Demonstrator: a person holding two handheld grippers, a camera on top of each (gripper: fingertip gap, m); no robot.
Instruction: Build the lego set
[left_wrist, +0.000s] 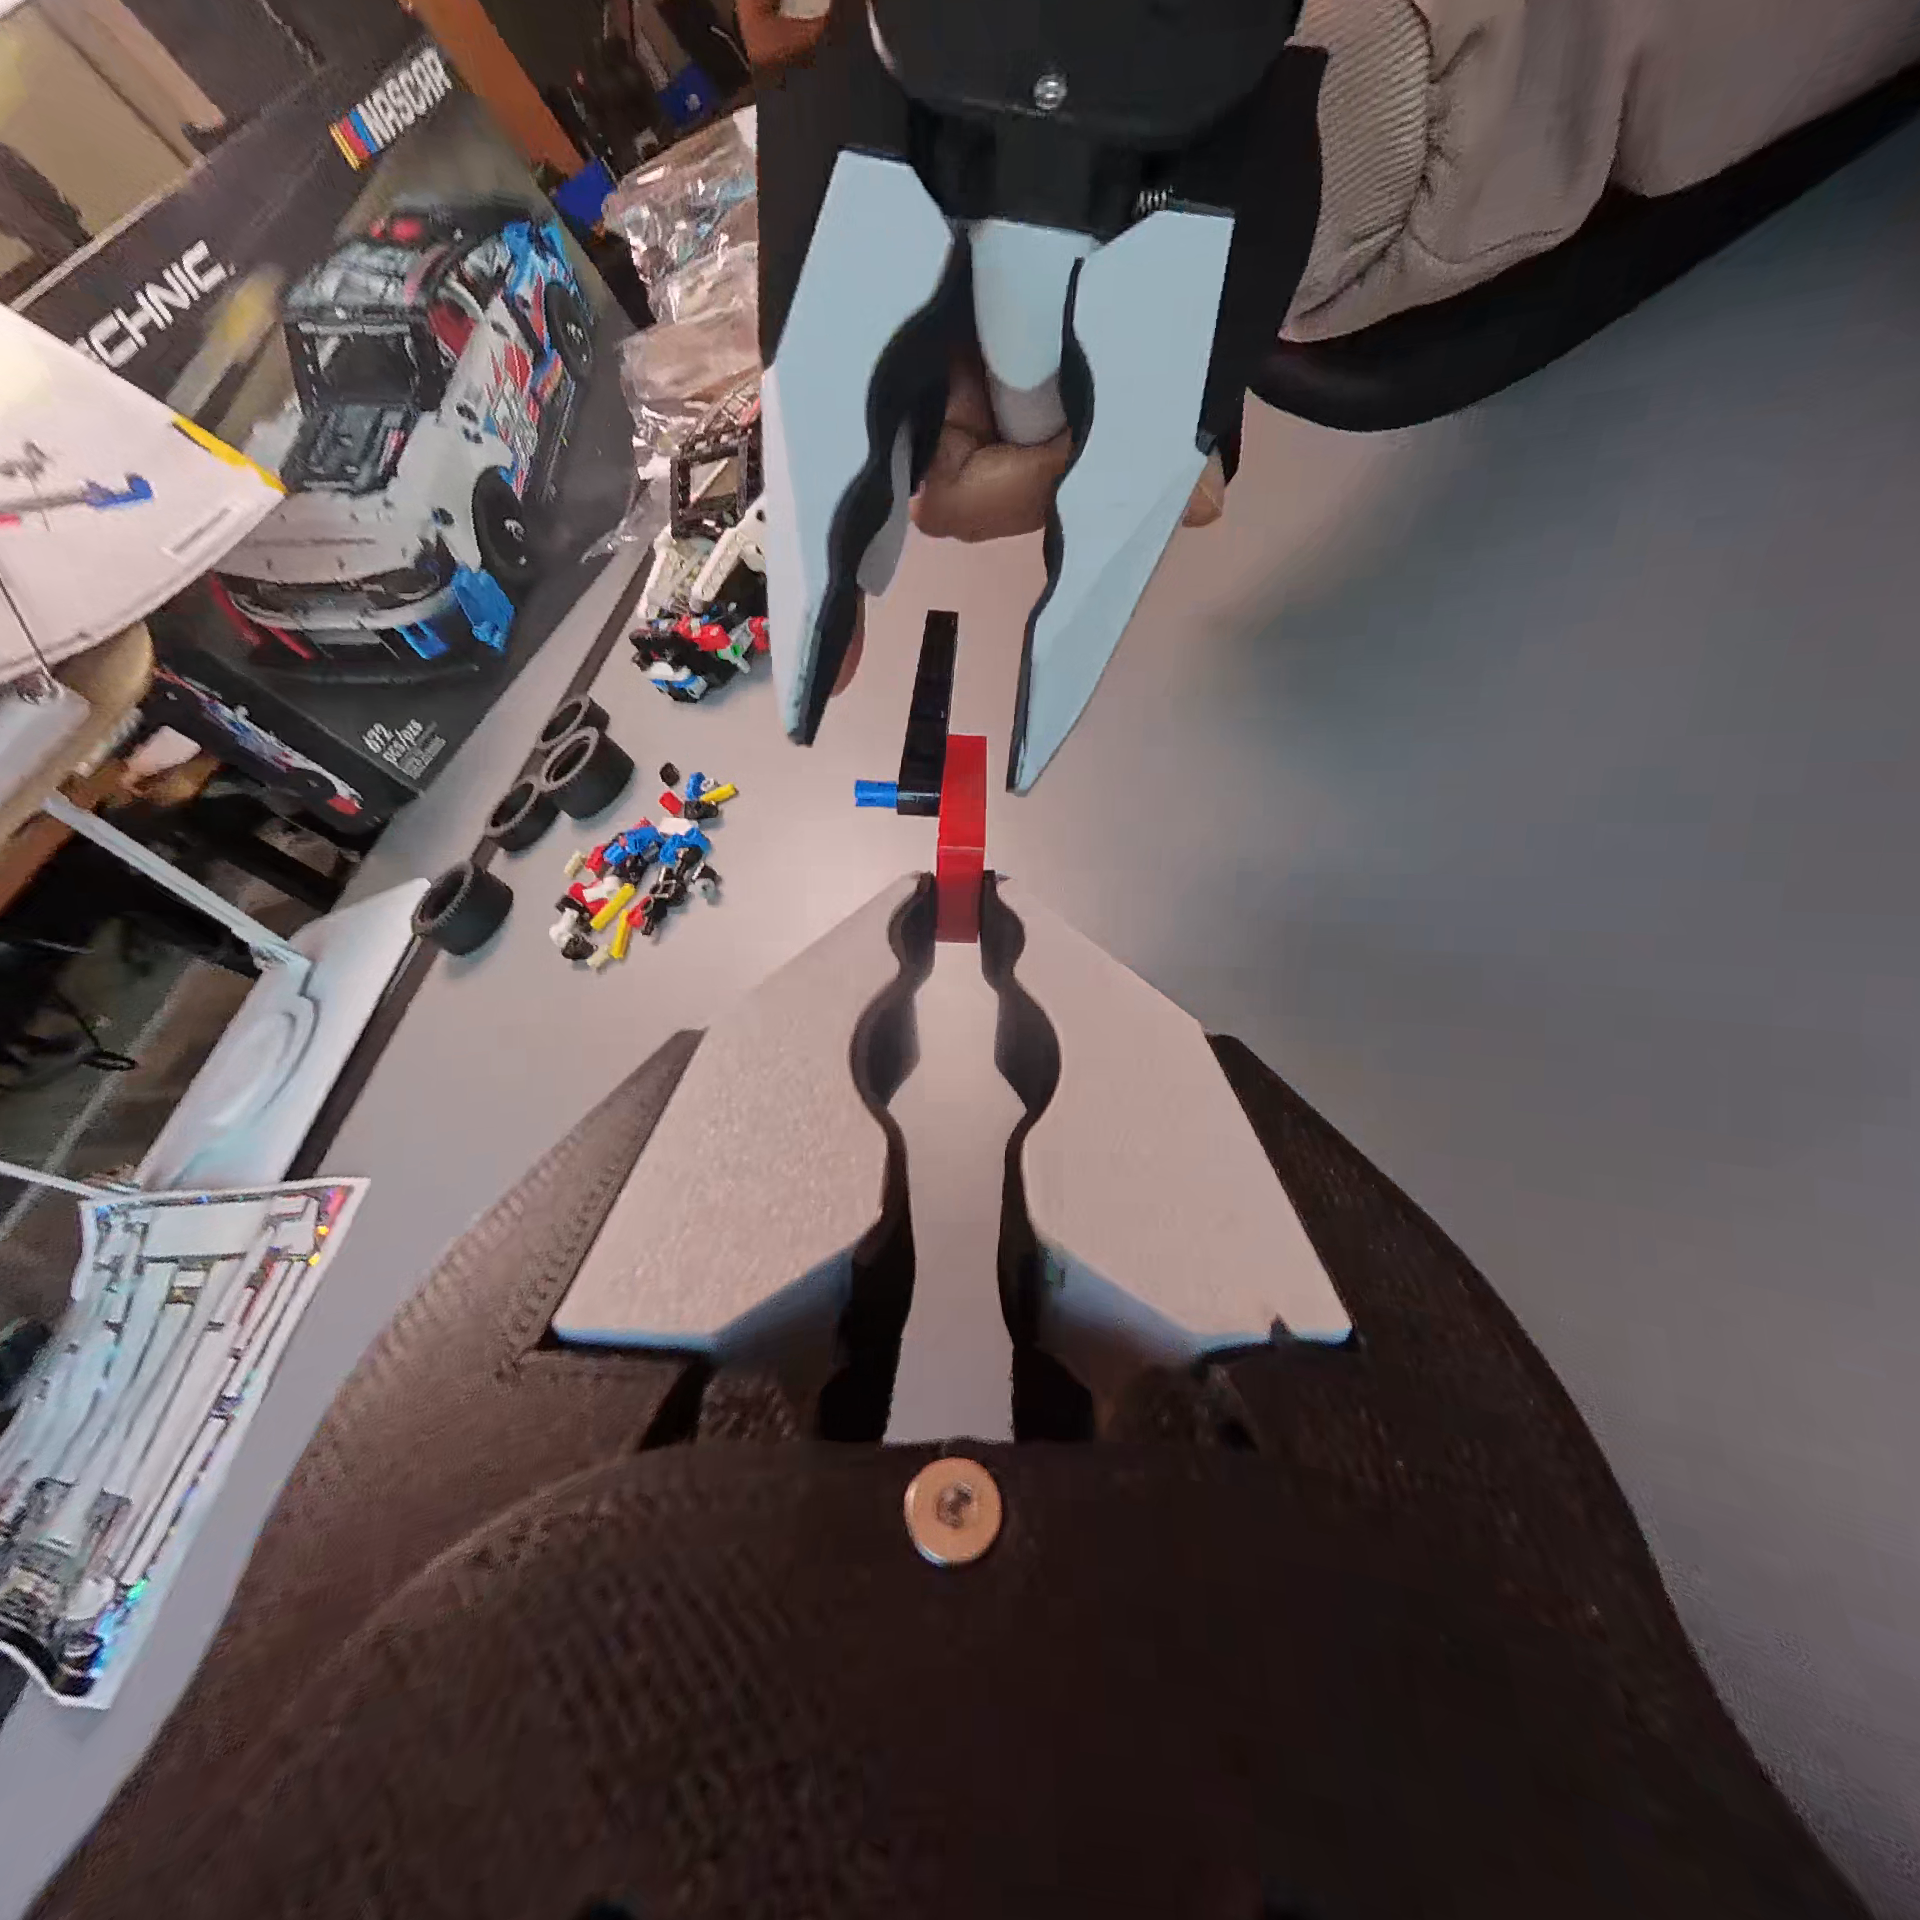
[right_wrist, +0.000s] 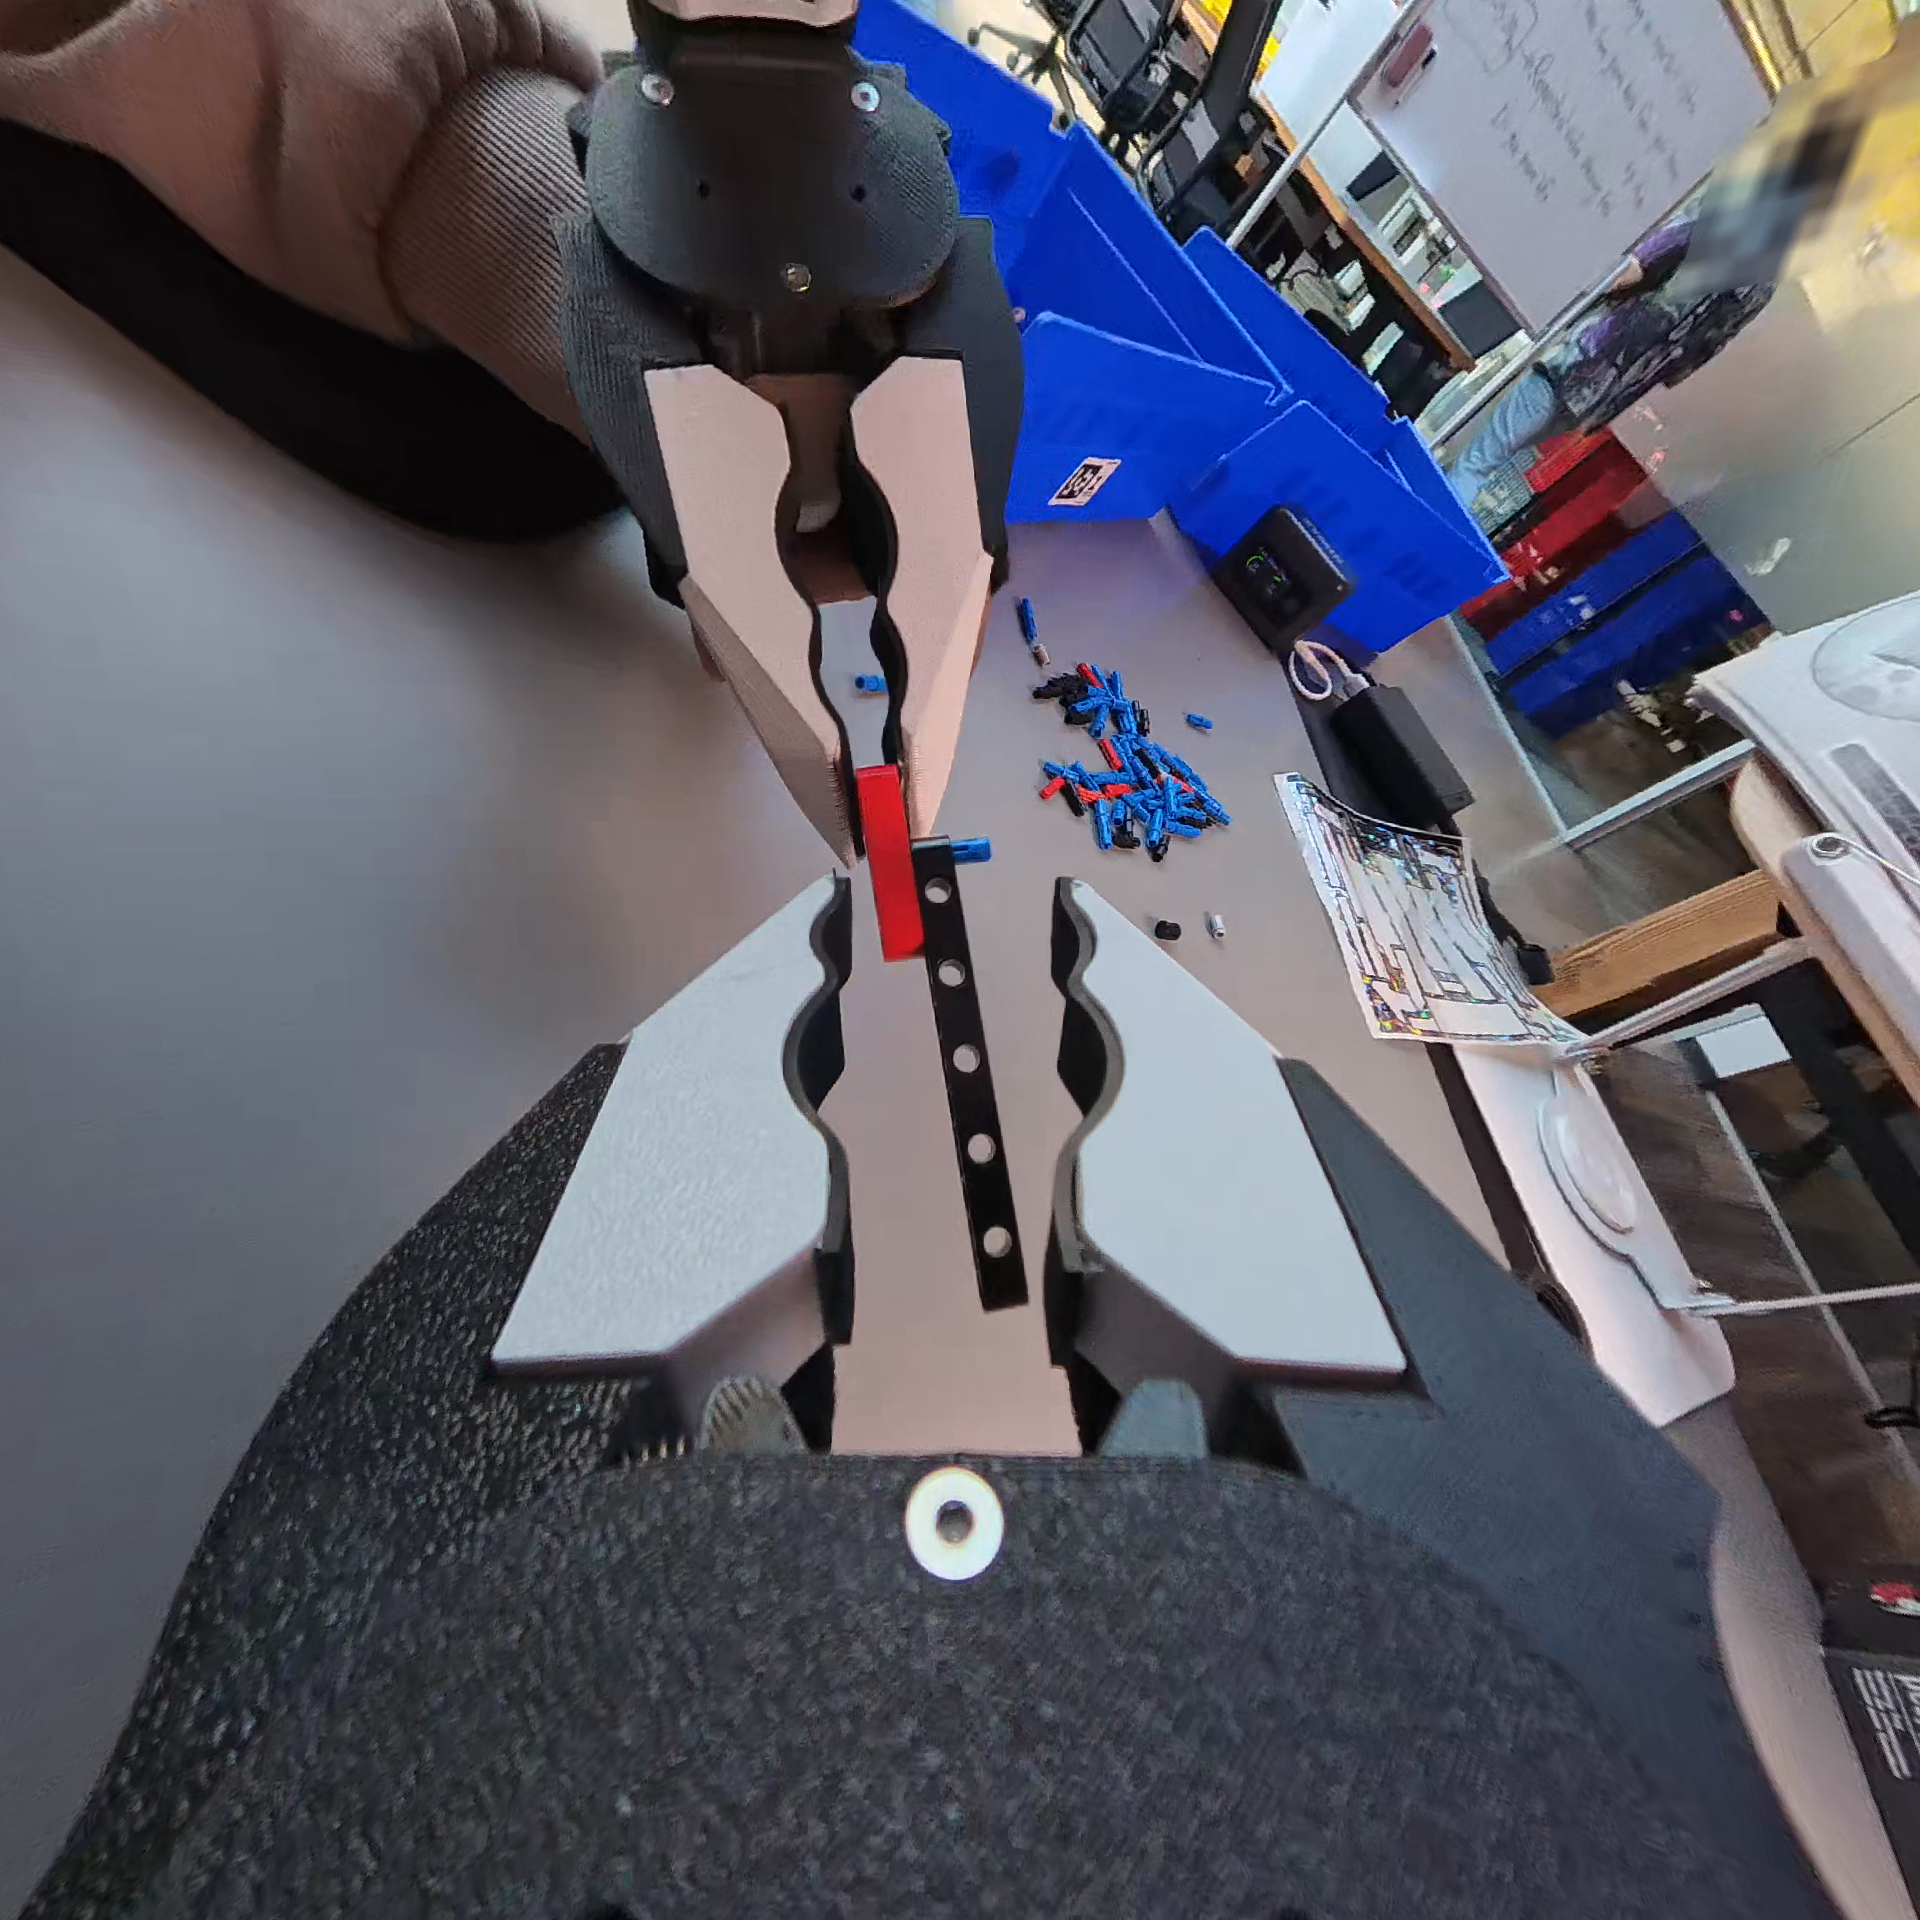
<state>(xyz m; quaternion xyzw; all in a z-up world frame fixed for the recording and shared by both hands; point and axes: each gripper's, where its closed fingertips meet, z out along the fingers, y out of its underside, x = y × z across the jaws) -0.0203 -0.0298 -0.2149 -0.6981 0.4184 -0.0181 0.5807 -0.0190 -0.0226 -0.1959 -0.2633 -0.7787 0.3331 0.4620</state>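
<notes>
Left wrist view is showing the left gripper (left_wrist: 956, 883) clamping its jaws on the red beam (left_wrist: 961, 831), pinned to a black holed liftarm (right_wrist: 961, 1060) at 12 o'clock above the desk (left_wrist: 1455, 831), while the right gripper (right_wrist: 951, 894) is waiting spread around it, needing to close squarely on the liftarm.

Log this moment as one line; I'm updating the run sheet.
left gripper: shut on red piece | right gripper: open around black beam | blue pin: in beam
</notes>
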